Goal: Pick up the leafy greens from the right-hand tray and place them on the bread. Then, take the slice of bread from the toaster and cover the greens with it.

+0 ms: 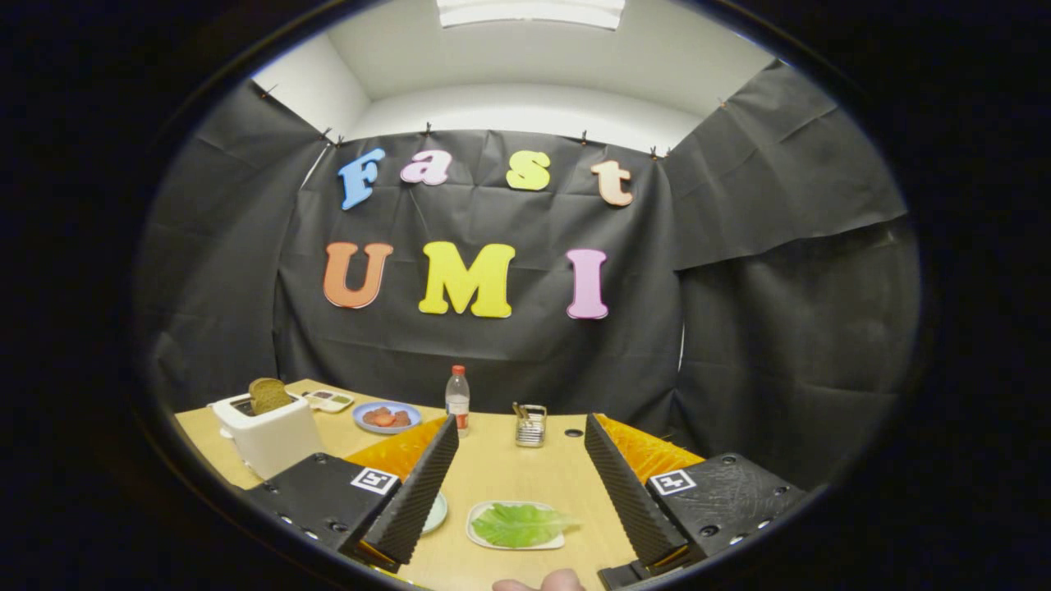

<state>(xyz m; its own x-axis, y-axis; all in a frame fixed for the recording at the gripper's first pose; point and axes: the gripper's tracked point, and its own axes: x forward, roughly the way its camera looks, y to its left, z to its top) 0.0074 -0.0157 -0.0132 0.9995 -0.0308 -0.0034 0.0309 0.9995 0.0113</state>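
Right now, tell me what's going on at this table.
A person is holding the gripper above the table, fingers open and gripping nothing. The leafy greens lie on a small tray between the fingers, not yet picked up. A slice of bread stands in the toaster, beyond the fingers on the other side. Farther back are a bottle and a blue plate.

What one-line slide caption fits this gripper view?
Open tool poised above the leafy greens on their tray, toaster holding a bread slice beyond.
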